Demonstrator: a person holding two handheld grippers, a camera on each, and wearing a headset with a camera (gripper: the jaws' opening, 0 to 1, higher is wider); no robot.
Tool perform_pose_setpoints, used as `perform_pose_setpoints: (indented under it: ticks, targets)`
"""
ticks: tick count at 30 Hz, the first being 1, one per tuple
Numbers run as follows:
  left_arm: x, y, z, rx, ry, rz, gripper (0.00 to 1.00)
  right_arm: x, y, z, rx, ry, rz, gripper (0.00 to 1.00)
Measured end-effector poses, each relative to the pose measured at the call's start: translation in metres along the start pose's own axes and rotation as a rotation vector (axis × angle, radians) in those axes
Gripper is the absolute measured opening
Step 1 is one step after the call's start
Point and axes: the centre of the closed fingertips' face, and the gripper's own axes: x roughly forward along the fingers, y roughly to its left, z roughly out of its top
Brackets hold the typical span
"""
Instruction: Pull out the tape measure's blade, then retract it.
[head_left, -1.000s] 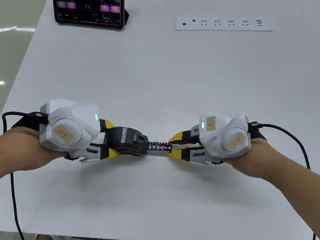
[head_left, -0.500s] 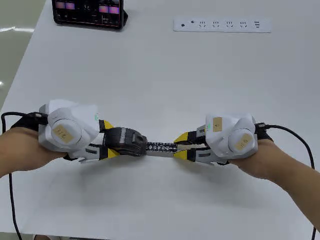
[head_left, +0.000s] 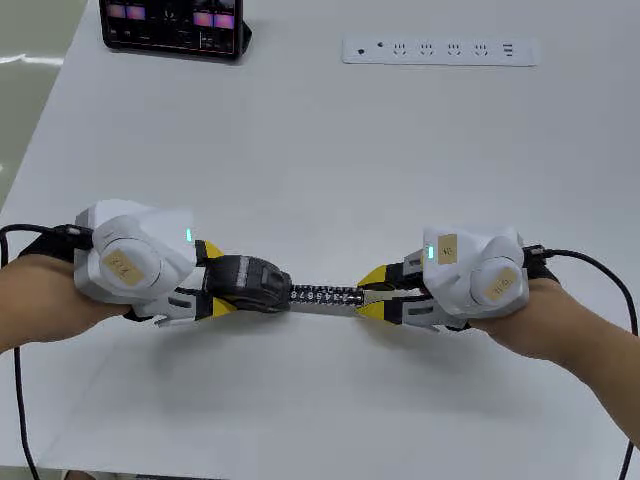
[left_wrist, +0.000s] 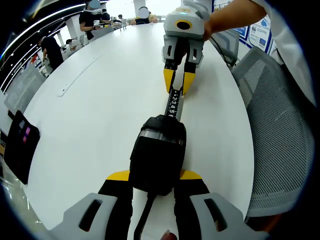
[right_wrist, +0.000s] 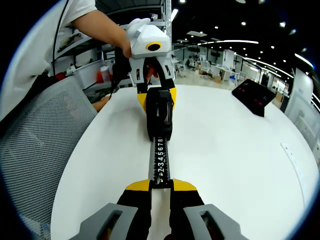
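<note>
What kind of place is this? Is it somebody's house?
Not a house, probably a big open office or lab: a long white table with a power strip, a mesh office chair, and rows of ceiling lights over many desks.

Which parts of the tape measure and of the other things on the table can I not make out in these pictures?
1. Tip of the blade: right gripper view, hidden inside the right gripper.
2. Rear of the tape measure case: left gripper view, covered by the left gripper.
3. Screen of the tablet: head view, cut off by the top edge, too small to read.
</note>
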Motion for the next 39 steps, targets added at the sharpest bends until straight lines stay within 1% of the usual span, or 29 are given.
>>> perform_pose_setpoints:
  ticks: [12,28,39]
  targets:
    - [0.001,-0.001,0.001,-0.002,0.001,0.0,0.26,-0.013,0.0,-0.009,0.002,0.019,-0.006,0.09]
    - [0.002,-0.002,0.002,0.007,0.009,0.0,0.26,-0.031,0.003,-0.026,0.012,0.043,-0.022,0.09]
    - [0.002,-0.003,0.003,0.009,0.013,0.002,0.26,-0.041,0.005,-0.036,0.022,0.056,-0.032,0.09]
